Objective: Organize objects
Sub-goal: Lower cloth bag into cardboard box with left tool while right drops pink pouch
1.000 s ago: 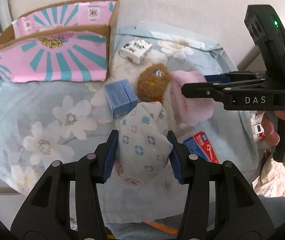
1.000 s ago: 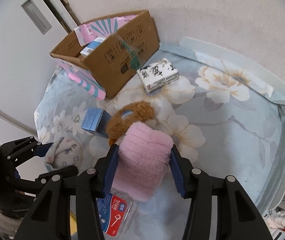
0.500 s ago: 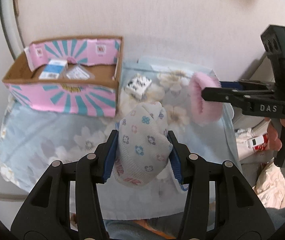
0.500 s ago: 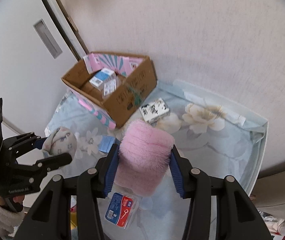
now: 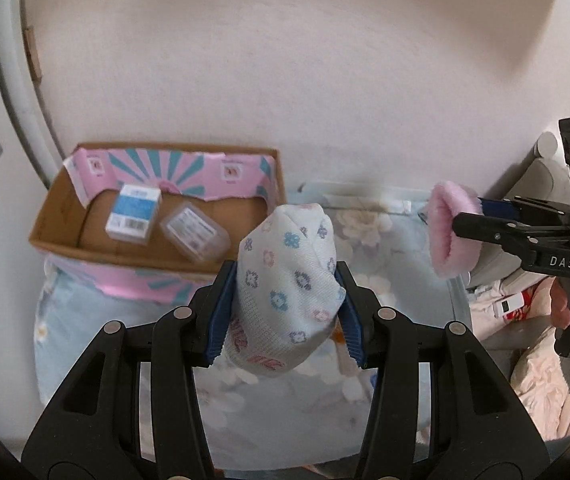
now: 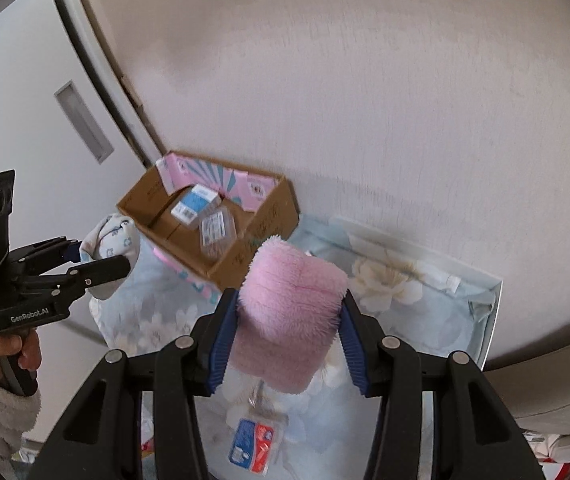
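Observation:
My left gripper point(image 5: 285, 304) is shut on a white sock with small flower print point(image 5: 285, 288) and holds it high above the floral cloth point(image 5: 117, 320). My right gripper point(image 6: 285, 336) is shut on a fluffy pink sock point(image 6: 289, 312), also held high; it shows at the right of the left wrist view point(image 5: 449, 228). The open cardboard box with a pink and teal lining point(image 5: 157, 216) stands at the back left by the wall. In it lie a blue and white carton point(image 5: 135, 214) and a clear plastic case point(image 5: 195, 234).
A red and blue flosser packet point(image 6: 255, 444) lies on the cloth below the pink sock. A wall runs behind the table. A white cabinet door point(image 6: 25, 100) stands to the left. Pink fabric and clutter point(image 5: 525, 320) lie off the table's right edge.
Both grippers have risen well above the table with their socks, so the box and cloth look smaller and farther. The items left on the cloth are now mostly hidden behind the socks.

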A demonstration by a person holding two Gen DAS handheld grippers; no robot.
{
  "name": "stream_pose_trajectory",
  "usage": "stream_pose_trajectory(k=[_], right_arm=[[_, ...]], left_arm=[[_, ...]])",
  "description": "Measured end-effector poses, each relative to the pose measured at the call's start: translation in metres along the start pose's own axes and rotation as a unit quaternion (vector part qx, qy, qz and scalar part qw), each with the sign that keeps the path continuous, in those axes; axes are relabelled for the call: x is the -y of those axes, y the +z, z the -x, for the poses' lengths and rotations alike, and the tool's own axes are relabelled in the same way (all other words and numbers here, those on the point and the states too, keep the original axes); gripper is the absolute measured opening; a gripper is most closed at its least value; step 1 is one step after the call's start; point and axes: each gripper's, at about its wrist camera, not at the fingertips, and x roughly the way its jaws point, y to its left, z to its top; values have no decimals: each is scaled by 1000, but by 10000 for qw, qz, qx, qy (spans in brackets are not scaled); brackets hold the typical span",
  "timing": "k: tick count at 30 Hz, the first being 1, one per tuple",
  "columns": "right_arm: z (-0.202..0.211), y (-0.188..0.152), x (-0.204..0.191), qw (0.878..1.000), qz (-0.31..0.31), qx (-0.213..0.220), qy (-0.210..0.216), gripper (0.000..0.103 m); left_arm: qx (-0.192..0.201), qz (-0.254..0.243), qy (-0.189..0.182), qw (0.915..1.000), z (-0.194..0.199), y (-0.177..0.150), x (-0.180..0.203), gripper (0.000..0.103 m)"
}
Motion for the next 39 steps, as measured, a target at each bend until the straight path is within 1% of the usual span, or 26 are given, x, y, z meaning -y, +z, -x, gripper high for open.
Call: stream_pose_trajectory(k=[9, 14, 21, 25, 30, 34, 35, 39], right_arm=[[-23, 49, -39, 9999, -68, 107, -93, 45], [-48, 74, -62, 9998, -112, 106, -85, 45], [-84, 95, -91, 9998, -179, 60, -85, 45], [-102, 102, -102, 9997, -224, 17, -88, 45], [-130, 109, -119, 9994, -224, -141, -216, 45], [-154, 108, -128, 9987, -175, -337, -333, 45], [-160, 108, -130, 9988, -63, -420, -223, 45], [-182, 101, -133, 9973, -23, -663, -306, 45]], left_arm=[[-143, -127, -44, 9998, -12, 50, -65, 44], [-233, -210, -48, 9995, -25, 74, -105, 44], [-447, -238, -121, 9986, -45, 99, -156, 44], [-620, -419, -84, 9972, -59, 109, -175, 44], [-931, -535, -78, 9942, -82, 115, -195, 44], [-1168, -567, -64, 9915, -105, 114, -208, 44], [-1213, -577, -52, 9909, -109, 115, -209, 44], [-1472, -618, -35, 9872, -131, 106, -219, 44]])
